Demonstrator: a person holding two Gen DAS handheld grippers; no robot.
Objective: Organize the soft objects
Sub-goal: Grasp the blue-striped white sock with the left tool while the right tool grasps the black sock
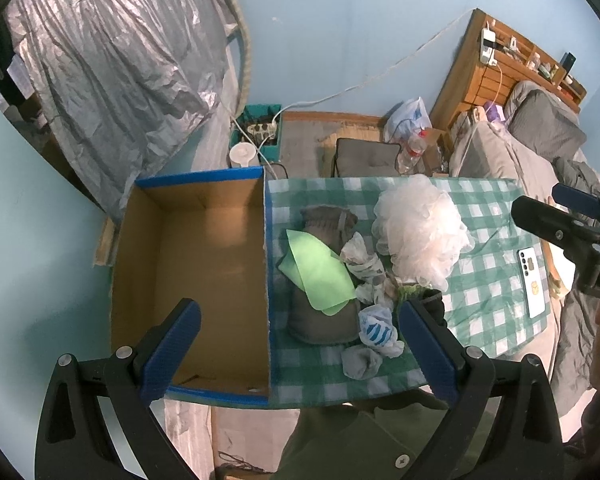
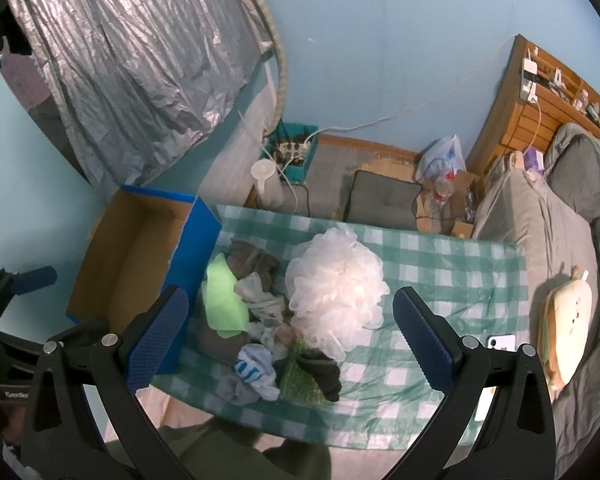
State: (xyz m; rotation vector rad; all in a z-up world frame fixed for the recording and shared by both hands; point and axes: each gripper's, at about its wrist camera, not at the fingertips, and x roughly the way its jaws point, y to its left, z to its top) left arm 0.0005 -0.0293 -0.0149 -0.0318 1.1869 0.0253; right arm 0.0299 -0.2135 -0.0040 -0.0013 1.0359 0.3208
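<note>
A pile of soft things lies on the green checked tablecloth (image 1: 488,276) (image 2: 440,276): a white mesh bath pouf (image 1: 418,228) (image 2: 336,290), a light green cloth (image 1: 320,276) (image 2: 224,304) over grey fabric (image 1: 322,324), several small socks (image 1: 374,330) (image 2: 256,372) and a dark sock (image 2: 320,368). An empty cardboard box (image 1: 204,264) (image 2: 140,256) with blue trim stands left of the pile. My left gripper (image 1: 298,356) hovers open above the box's right wall and the pile. My right gripper (image 2: 292,334) hovers open above the pile, holding nothing.
A white phone (image 1: 534,282) (image 2: 500,342) lies at the table's right edge. A bed with grey bedding (image 2: 572,248) and a plush toy (image 2: 566,320) is on the right. Beyond the table are a grey cushion (image 2: 384,200), bottles, a power strip crate (image 1: 258,132) and a silver curtain (image 1: 112,72).
</note>
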